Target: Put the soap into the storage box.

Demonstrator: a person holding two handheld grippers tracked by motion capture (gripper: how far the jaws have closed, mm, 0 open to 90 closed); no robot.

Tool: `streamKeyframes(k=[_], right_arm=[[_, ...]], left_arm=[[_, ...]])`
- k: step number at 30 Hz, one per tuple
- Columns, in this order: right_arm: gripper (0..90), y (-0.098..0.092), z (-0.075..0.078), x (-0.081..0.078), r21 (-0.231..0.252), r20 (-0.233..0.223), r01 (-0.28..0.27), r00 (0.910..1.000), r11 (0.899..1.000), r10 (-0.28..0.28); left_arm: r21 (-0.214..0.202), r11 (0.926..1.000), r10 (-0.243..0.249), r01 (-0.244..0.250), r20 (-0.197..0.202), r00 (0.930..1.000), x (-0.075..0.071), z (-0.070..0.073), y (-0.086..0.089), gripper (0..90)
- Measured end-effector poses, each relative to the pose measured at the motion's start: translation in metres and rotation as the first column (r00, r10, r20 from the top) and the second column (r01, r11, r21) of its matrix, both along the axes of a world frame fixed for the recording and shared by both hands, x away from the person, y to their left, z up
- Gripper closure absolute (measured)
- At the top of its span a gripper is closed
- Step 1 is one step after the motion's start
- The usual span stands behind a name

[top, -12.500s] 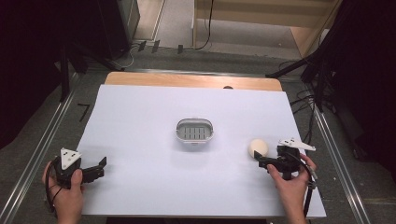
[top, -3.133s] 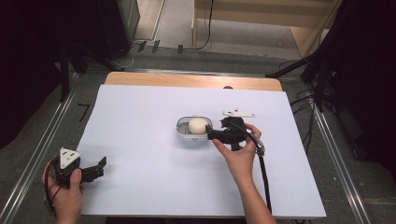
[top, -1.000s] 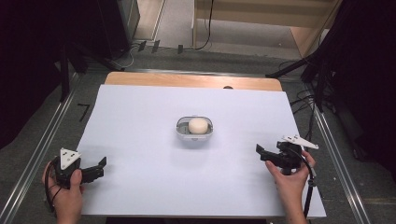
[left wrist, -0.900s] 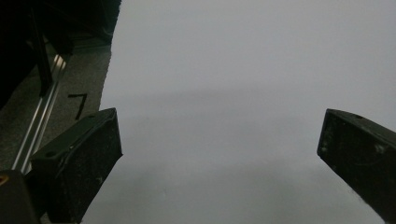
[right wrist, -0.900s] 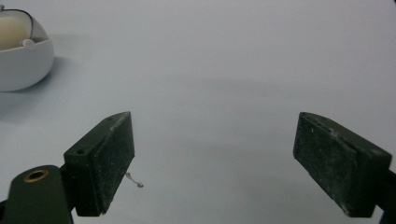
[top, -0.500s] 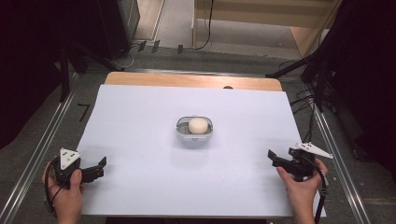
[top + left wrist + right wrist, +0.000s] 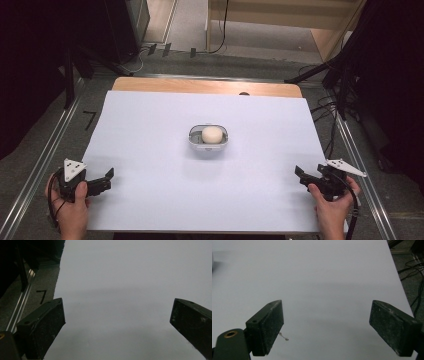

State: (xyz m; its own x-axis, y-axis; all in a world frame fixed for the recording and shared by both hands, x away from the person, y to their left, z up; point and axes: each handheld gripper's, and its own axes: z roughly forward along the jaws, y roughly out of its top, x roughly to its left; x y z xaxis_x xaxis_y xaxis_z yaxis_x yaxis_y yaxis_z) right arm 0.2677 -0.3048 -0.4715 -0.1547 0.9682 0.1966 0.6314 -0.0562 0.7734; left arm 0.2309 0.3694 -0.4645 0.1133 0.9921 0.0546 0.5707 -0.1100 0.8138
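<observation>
- The round white ball (image 7: 211, 134) is seen in the small bowl (image 7: 195, 144) mid-surface.
- Both the left tongs (image 7: 101, 181) and right tongs (image 7: 304, 176) are held open and empty.

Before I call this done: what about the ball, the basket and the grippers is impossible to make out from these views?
- Underside of the ball, high view: hidden by the basket wall, so contact with the floor is unclear.
- Basket slots, high view: too small.
- Basket, right gripper view: cut off by the left edge, a blurred sliver.
- Left gripper and right gripper bodies, own views: cut off by the bottom edge; jaws open, nothing between.
</observation>
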Motion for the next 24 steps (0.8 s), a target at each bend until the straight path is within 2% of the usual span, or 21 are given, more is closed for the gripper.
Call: streamKeyframes(k=[6,24], right_arm=[[12.7,-0.010,-0.001,-0.007,0.006,0.009,-0.002,1.0000,1.000,0.002],[12.7,-0.047,-0.004,-0.030,0.018,0.018,0.057,0.9982,0.998,-0.057]], left_arm=[[-0.002,1.0000,-0.001,0.001,0.000,1.0000,0.000,0.000,0.000,0.3],[-0.003,1.0000,-0.002,0.002,0.001,1.0000,0.000,0.000,0.000,0.3]])
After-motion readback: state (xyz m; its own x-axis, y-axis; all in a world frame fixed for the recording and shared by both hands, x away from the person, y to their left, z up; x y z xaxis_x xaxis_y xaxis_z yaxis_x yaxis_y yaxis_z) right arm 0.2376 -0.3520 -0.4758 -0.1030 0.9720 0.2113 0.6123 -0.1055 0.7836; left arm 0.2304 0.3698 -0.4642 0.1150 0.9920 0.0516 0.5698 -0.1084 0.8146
